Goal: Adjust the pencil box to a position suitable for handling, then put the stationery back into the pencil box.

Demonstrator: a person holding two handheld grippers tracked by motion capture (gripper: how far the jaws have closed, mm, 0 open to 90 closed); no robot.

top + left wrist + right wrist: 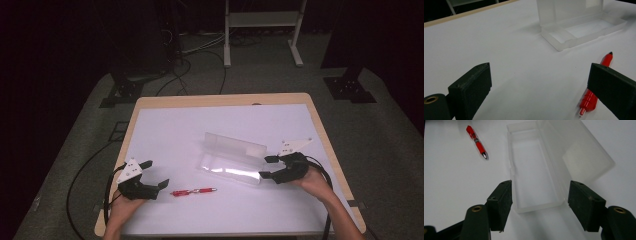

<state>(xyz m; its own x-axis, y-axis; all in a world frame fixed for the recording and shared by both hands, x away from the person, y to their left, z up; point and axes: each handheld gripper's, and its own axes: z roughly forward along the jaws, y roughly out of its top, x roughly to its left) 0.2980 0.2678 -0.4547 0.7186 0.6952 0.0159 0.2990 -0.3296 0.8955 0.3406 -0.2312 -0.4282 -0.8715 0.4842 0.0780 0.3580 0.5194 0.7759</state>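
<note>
Clear case [232, 162] lid open; red pen [193, 191] beside.

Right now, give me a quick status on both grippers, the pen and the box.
Left gripper open, beside red pen. Right gripper open at end of clear box, lid up, empty. Nothing in the way.

The table [165, 125] lies bare along its far and left parts, giving wide room to pass. At centre-right the open box [231, 161] blocks the way, its raised lid [235, 146] a wall on the far side. The pen [194, 191] lies near the front, between the left claw [156, 175] and the box, well apart from the box.
</note>
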